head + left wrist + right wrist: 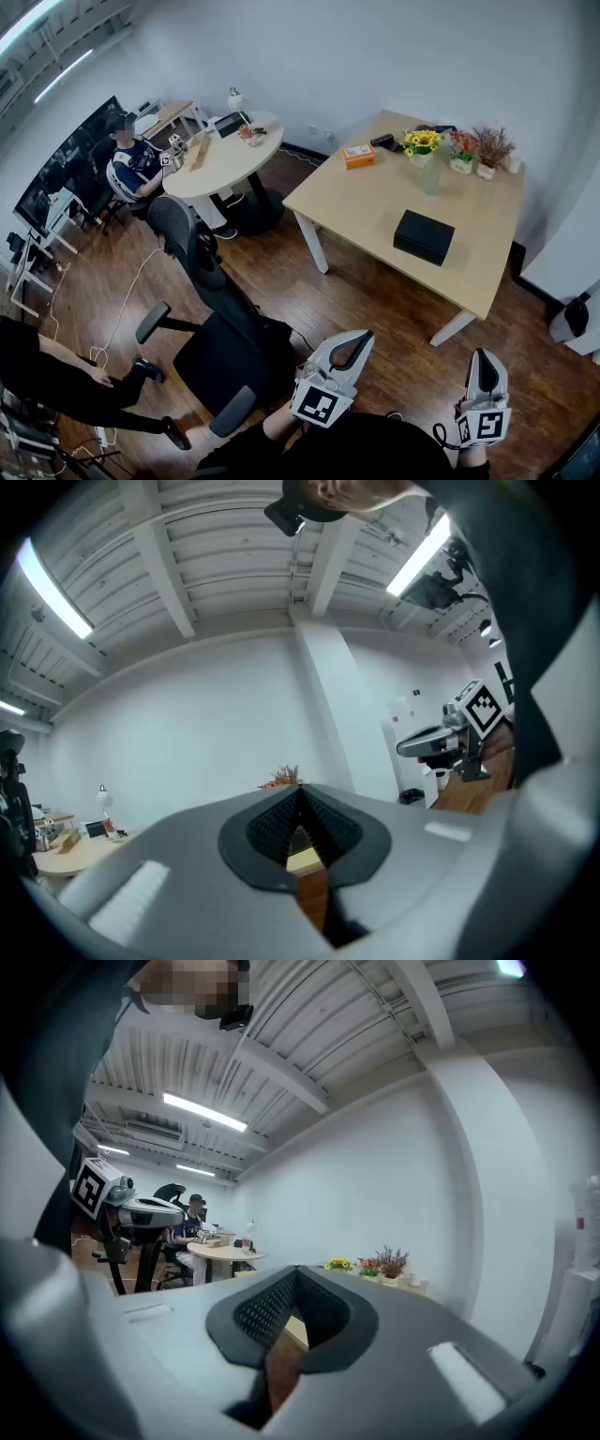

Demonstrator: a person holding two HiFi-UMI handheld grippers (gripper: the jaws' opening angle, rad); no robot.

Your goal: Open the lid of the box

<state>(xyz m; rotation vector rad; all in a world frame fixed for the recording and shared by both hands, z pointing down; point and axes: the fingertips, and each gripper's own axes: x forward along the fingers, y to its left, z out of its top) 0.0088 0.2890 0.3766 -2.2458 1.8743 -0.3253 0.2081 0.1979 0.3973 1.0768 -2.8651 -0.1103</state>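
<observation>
A closed black box [424,236] lies on the light wooden table [366,202], toward its near right side. Both grippers hang low near my body, well short of the table and over the wooden floor. My left gripper [363,337] is shut with nothing in it and points toward the table. My right gripper [481,355] is also shut and empty. In the left gripper view the jaws [298,797] meet in a point, aimed up at the wall and ceiling. The right gripper view shows its jaws [295,1275] closed too. The box is hidden in both gripper views.
A black office chair [216,328] stands just left of my left gripper. Flower pots [422,142], a glass vase [430,176] and an orange box [358,155] sit at the table's far side. A person [131,161] sits at a round table [225,157]; another person's legs [66,380] are at lower left.
</observation>
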